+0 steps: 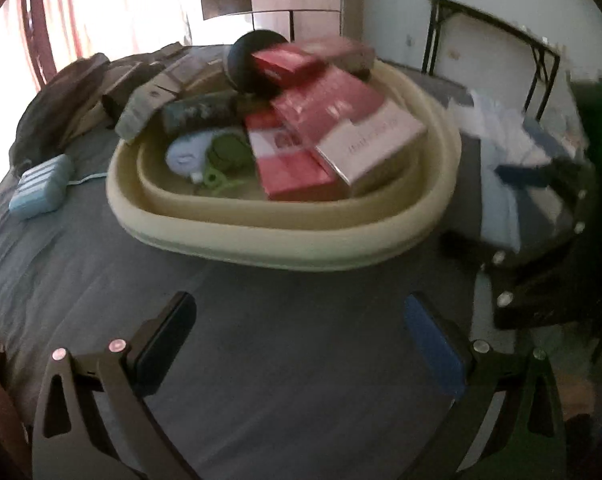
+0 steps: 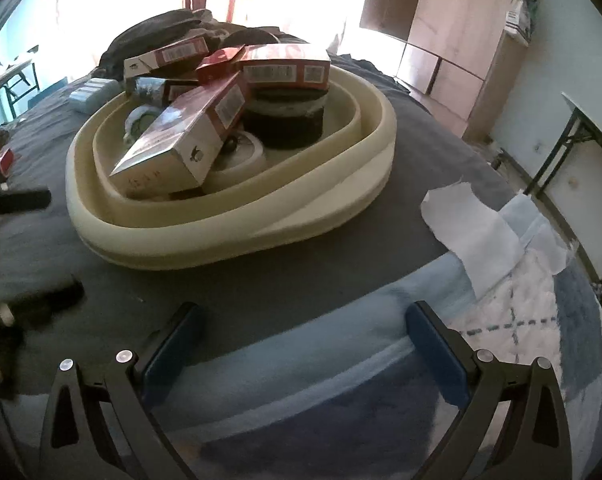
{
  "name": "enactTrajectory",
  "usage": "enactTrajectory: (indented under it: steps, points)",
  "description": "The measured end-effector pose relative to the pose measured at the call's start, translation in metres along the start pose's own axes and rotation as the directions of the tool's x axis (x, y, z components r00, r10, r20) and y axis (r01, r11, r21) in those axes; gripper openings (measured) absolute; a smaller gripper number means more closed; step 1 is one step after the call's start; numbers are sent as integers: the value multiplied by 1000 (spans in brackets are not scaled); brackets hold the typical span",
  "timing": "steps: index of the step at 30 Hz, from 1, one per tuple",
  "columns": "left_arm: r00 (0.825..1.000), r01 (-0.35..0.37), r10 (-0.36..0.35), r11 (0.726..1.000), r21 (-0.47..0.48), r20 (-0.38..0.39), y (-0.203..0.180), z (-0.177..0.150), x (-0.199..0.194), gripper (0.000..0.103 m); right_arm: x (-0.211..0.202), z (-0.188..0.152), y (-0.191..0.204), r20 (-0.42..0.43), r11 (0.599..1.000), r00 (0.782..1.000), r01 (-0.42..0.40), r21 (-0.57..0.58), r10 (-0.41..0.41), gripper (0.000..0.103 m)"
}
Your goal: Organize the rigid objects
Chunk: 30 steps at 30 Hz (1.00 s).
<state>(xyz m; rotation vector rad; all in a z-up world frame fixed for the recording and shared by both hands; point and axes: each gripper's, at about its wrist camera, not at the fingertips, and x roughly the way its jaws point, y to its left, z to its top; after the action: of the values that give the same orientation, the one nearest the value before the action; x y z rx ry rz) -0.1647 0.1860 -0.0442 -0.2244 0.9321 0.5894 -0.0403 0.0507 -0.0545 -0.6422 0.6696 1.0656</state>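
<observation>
Nearest me, both sets of fingers hang apart and empty over the grey bedsheet (image 1: 261, 360), my left gripper (image 1: 301, 344) and my right gripper (image 2: 305, 344) each facing the cream tub (image 1: 285, 232) straight ahead in mid-bed. Going left to right, a pale blue power block (image 1: 41, 188) lies loose near the left edge, just beside the tub, which is heaped with red boxes (image 1: 293, 160), their long axes running away from me. Nearer that loose block, my left gripper has nothing in its way, while folded cloths (image 2: 501, 280) crowd the right edge.
</observation>
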Motion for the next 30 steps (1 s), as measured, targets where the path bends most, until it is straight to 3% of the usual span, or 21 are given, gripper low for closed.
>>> enactTrajectory:
  steps: [2, 9, 30]
  points:
    - [1000, -19, 19, 999, 36, 3, -8, -3, 10, 103, 3, 2, 0, -2, 1000, 1000, -8, 17, 8, 103]
    - [999, 53, -53, 998, -21, -8, 1, 7, 25, 103, 4, 1, 2, -4, 1000, 1000, 7, 11, -7, 103]
    - [998, 61, -61, 998, -23, -12, 1, 6, 24, 103, 4, 0, 0, -5, 1000, 1000, 4, 8, -4, 103]
